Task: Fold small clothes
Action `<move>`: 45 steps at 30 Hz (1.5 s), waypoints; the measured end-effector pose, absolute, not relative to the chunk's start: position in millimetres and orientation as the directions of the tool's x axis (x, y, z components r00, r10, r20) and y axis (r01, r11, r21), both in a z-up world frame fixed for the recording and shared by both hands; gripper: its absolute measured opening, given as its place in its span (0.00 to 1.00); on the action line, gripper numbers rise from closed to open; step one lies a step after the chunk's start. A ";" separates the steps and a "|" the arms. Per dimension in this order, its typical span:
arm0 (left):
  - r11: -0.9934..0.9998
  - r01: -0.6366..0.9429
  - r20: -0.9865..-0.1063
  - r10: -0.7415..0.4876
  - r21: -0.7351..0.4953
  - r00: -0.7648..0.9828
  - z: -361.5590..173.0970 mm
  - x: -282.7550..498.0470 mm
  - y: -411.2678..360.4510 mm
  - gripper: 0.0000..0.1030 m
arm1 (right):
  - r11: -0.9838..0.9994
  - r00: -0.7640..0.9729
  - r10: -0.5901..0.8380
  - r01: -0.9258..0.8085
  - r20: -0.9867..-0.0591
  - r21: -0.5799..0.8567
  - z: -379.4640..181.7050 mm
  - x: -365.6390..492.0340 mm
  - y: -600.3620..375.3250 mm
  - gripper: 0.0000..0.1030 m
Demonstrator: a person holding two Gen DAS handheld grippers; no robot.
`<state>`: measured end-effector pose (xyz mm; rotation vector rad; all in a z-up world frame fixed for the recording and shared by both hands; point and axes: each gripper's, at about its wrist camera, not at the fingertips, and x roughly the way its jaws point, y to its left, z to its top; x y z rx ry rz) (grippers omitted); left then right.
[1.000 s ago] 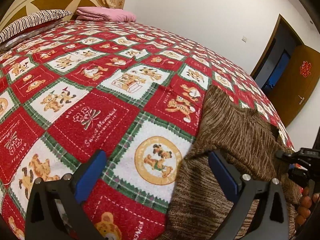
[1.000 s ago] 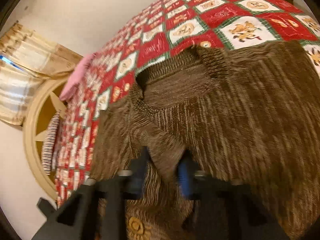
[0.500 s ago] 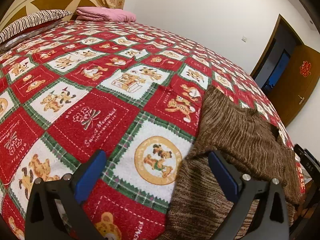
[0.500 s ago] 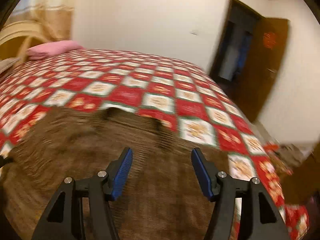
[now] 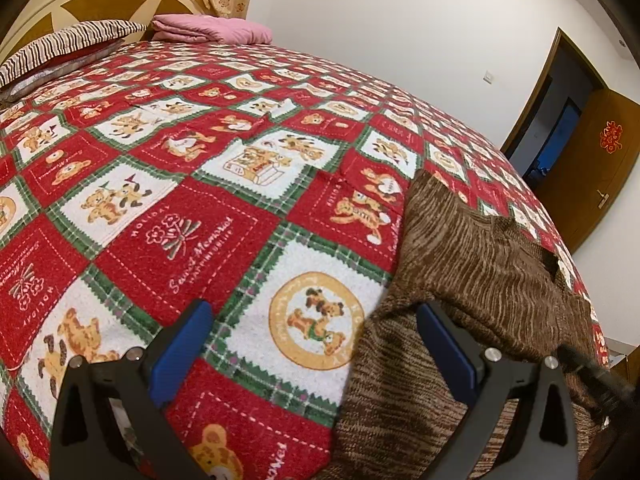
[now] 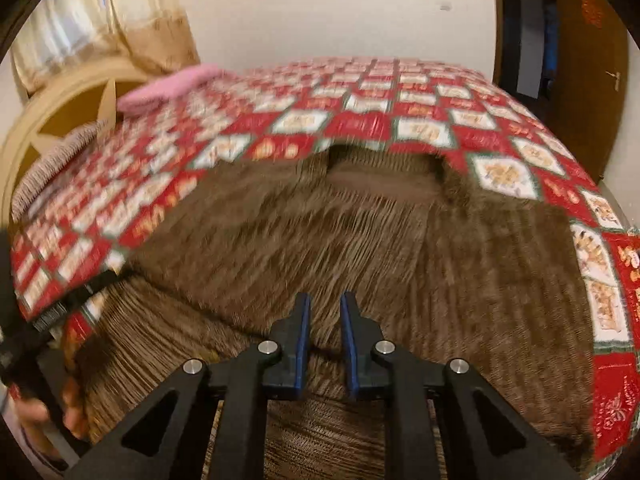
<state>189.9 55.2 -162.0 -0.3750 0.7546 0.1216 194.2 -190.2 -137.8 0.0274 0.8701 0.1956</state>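
Observation:
A brown knit sweater point(image 6: 360, 232) lies spread on the red bear-pattern bedspread point(image 5: 168, 216), neckline at the far side. My right gripper point(image 6: 324, 300) is at its near hem, jaws closing to a narrow gap, with a ridge of knit between the blue pads point(image 6: 304, 340). In the left wrist view the brown sweater point(image 5: 472, 264) covers the right side. My left gripper point(image 5: 312, 312) is wide open and low over the bed. Its right finger point(image 5: 444, 344) is over the sweater's edge and its left finger over the bedspread, with nothing gripped.
Pink folded bedding point(image 5: 208, 28) and a striped pillow point(image 5: 68, 40) lie at the headboard point(image 5: 100, 4). A brown door point(image 5: 592, 176) stands open at the right. A hand point(image 6: 36, 412) holding the left gripper shows at the right wrist view's left edge.
The right gripper let go of a bunch of sweater, opened wide, rolled and swung across, and has narrowed again at the sweater's near hem. The left gripper has not moved.

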 end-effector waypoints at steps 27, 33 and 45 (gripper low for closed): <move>0.961 0.267 -0.587 -0.255 -0.068 0.768 -79.1 37.5 67.0 1.00 | 0.971 0.767 0.137 0.022 -0.627 0.238 -2.7 -131.0 -308.6 0.69; 0.954 0.291 -0.600 -0.275 -0.072 0.751 -49.0 -5.9 112.8 1.00 | 0.953 0.858 0.234 -0.111 -0.456 0.281 53.1 -176.5 -292.9 0.56; 0.888 0.443 -0.755 -0.376 -0.126 0.538 -114.7 -29.6 83.3 0.73 | 0.952 0.845 0.282 -0.187 -0.455 0.243 68.9 -231.0 -257.7 0.56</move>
